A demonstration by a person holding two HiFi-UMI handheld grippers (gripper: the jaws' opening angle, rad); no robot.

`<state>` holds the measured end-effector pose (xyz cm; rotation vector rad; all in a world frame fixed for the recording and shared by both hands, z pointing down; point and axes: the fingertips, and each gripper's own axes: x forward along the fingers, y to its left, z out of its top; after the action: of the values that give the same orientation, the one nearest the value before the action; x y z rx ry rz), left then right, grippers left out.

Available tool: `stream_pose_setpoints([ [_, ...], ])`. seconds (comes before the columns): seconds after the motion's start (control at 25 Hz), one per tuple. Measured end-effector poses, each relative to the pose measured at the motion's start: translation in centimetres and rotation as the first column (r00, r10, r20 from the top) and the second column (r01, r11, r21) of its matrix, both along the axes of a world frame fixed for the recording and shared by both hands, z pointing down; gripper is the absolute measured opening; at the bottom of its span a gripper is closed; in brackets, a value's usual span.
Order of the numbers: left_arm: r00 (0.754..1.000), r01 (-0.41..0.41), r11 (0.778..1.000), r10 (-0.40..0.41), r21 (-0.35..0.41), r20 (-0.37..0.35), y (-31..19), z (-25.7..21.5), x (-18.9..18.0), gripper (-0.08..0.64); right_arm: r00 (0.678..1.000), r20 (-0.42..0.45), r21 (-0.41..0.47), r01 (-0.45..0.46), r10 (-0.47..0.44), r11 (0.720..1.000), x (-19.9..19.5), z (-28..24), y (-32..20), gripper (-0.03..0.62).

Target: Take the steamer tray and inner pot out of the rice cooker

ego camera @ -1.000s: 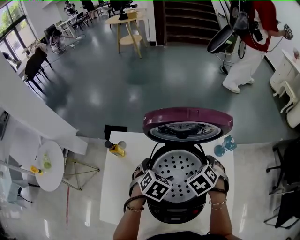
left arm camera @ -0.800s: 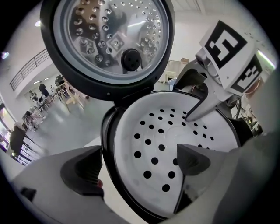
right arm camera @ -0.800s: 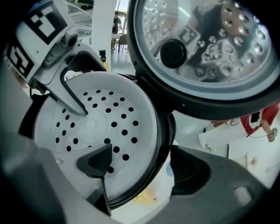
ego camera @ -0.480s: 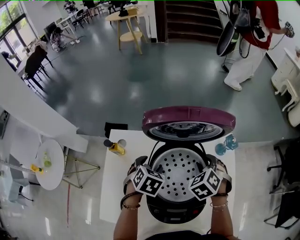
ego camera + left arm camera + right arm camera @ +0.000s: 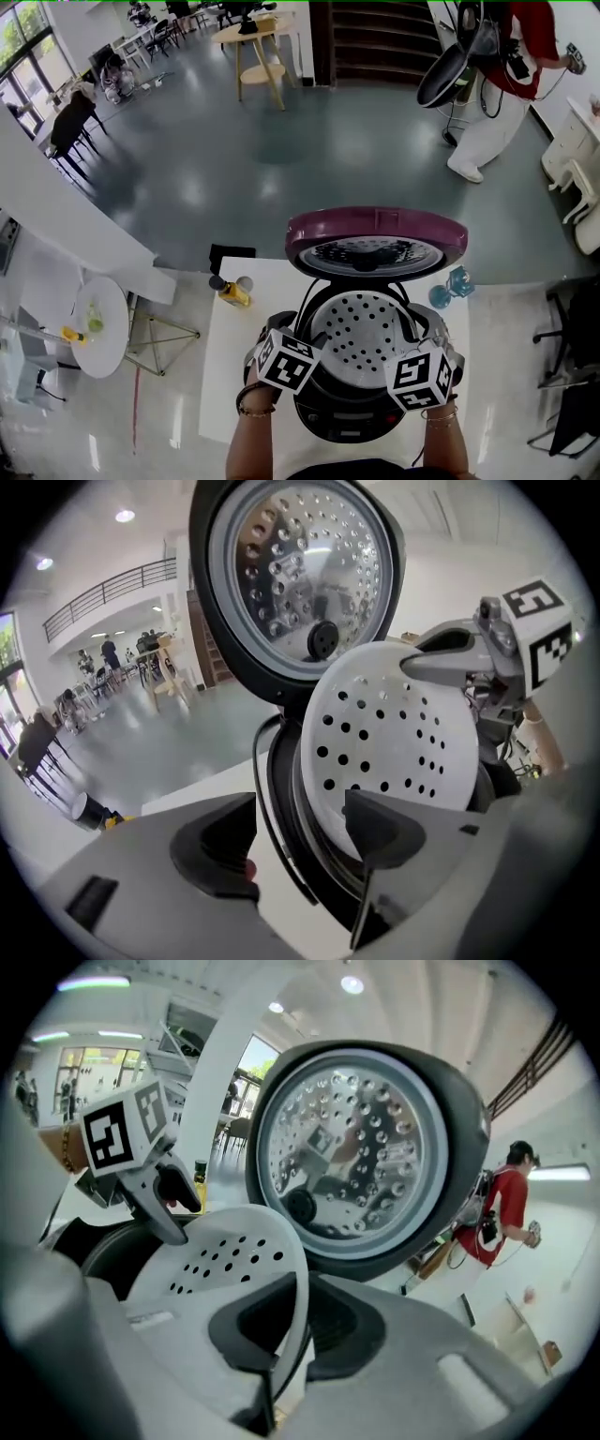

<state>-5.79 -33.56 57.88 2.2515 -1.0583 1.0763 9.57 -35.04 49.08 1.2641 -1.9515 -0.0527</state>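
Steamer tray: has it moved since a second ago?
Yes, the steamer tray has risen on its right side out of the rice cooker, clamped in the right gripper.

Right gripper (image 5: pixel 298 1330) jaws just closed, pinching the near rim of the white holed steamer tray (image 5: pixel 225 1246). Tray tilted, near side raised over the dark rice cooker (image 5: pixel 98 1251). Left gripper (image 5: pixel 173 1206) at the tray's far edge, contact unclear. Open lid (image 5: pixel 361 1152) upright behind, holed metal plate facing in. Person in red (image 5: pixel 497 1206) far right

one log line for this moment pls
steamer tray: tilted, right edge raised | right gripper: shut on tray rim | left gripper: astride rice cooker left rim, grip unclear | lid: open
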Motion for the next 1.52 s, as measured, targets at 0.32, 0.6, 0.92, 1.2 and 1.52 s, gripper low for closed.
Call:
stream_pose_setpoints([
  [0.32,0.985,-0.01,1.0,0.011,0.009,-0.174,1.7,-2.8,1.1,0.293,0.983,0.184,0.028,-0.034,0.029,0.999,0.0,-2.9,1.2,0.015],
  [0.6,0.901,-0.006,1.0,-0.007,-0.029,-0.435,4.2,-6.5,2.5,0.253,0.93,0.366,0.011,-0.03,0.024,0.999,0.1,-5.0,2.9,0.016],
  [0.92,0.727,0.102,0.974,-0.213,-0.204,-0.653,8.7,-8.7,-1.6,0.096,0.903,0.429,-0.021,0.044,-0.031,0.999,-3.0,-5.4,6.2,0.02],
  [1.2,0.623,0.189,0.941,-0.335,-0.279,-0.707,11.7,-10.3,-8.5,0.087,0.866,0.456,0.041,0.211,-0.206,0.977,-10.7,-7.1,7.6,0.018],
  [1.52,0.444,0.306,0.843,-0.538,-0.443,-0.717,18.5,-6.3,-18.3,0.087,0.833,0.385,-0.036,0.444,-0.398,0.895,-22.9,-4.0,12.2,0.025],
])
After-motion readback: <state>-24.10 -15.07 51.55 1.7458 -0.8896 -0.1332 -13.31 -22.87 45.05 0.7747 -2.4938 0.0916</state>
